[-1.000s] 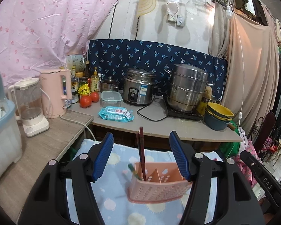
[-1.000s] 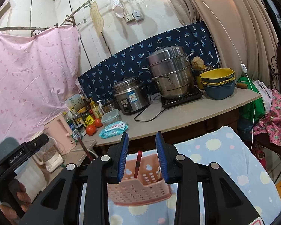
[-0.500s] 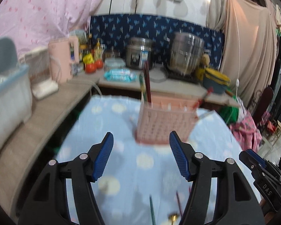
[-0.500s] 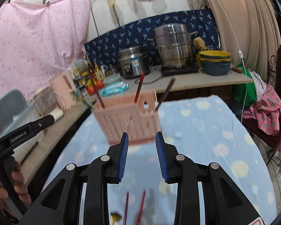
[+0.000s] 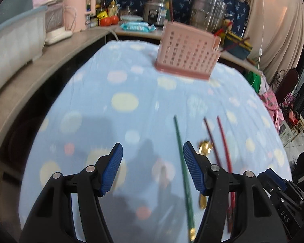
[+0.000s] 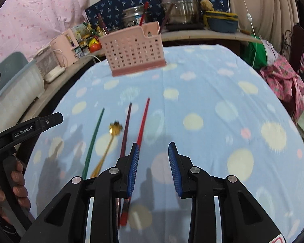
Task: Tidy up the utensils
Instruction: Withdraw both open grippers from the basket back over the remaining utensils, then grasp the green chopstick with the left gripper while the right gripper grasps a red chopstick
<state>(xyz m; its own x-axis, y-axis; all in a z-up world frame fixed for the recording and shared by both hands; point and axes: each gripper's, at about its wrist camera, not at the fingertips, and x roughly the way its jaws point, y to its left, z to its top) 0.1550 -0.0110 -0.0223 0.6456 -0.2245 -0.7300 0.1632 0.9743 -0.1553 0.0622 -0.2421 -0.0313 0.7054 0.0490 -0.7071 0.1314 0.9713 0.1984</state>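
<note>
both tongs, left (image 5: 153, 169) and right (image 6: 153, 169), spread and empty, have drawn back from the pink caddy (image 6: 134, 48), now well ahead; green chopstick (image 5: 183, 170), gold spoon (image 6: 111, 139) and two red chopsticks (image 6: 140, 129) lie beneath them, next pickup likely.

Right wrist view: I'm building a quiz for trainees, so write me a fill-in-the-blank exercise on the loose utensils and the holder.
1. The pink utensil holder stands on the far part of the dotted ____ cloth.
2. Between the green chopstick and the dark purple chopstick lies a ____ spoon.
3. The red chopstick runs under the right gripper's ____ finger.

Missing words: blue; gold; left
</note>
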